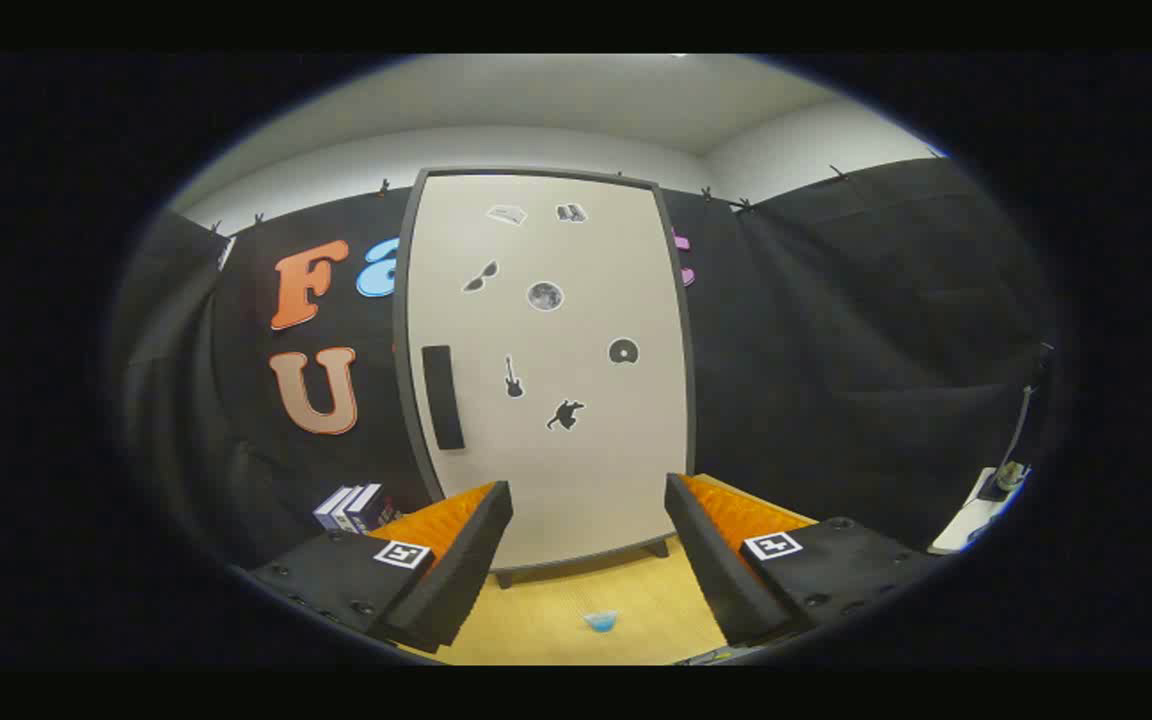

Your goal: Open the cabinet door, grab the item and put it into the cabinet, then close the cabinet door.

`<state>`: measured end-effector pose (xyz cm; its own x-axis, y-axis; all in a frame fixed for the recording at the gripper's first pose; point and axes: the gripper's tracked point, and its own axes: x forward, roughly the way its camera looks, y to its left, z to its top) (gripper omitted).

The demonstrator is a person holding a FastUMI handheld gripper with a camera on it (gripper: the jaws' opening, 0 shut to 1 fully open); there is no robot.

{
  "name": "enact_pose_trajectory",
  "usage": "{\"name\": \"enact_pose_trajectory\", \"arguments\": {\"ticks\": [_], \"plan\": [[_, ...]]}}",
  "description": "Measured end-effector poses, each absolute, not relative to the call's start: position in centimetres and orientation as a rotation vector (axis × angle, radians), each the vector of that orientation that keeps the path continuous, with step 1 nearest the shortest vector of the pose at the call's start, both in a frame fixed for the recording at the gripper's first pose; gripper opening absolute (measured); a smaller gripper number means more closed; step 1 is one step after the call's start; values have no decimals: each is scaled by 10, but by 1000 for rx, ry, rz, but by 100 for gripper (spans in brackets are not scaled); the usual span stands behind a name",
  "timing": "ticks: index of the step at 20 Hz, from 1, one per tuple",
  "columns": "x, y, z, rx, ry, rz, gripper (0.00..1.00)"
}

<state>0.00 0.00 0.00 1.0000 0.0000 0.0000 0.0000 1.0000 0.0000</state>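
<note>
Straight ahead of my gripper [588,560] stands the cabinet [546,370], upright on short feet at the far edge of the wooden table [556,620]. Its door [576,470] is closed, so I cannot see any contents. Door face is flat, pale and matte inside a dark frame, with a dark rectangular handle [443,397] near its left edge. Small dark stickers [545,296] are scattered over it: sunglasses, a moon-like disc, a guitar, an animal shape; no writing legible. Fingers are spread wide, nothing between them but bare tabletop. Each finger carries a square black-and-white marker [403,553]. A small translucent blue item [600,621] lies on the table between the fingers, near the near edge. Stacked books [353,507] sit left of the cabinet.
</note>
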Motion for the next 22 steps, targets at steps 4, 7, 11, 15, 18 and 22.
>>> {"name": "enact_pose_trajectory", "arguments": {"ticks": [4,7,11,15,18,22], "plan": [[0,0,-1,2,1,-2,98],[2,3,-1,2,3,-3,98],[7,9,-3,-2,9,2,98],[12,15,-5,-5,14,7,99],[17,18,-5,-6,18,6,99],[24,27,-3,-7,17,21,99]]}}
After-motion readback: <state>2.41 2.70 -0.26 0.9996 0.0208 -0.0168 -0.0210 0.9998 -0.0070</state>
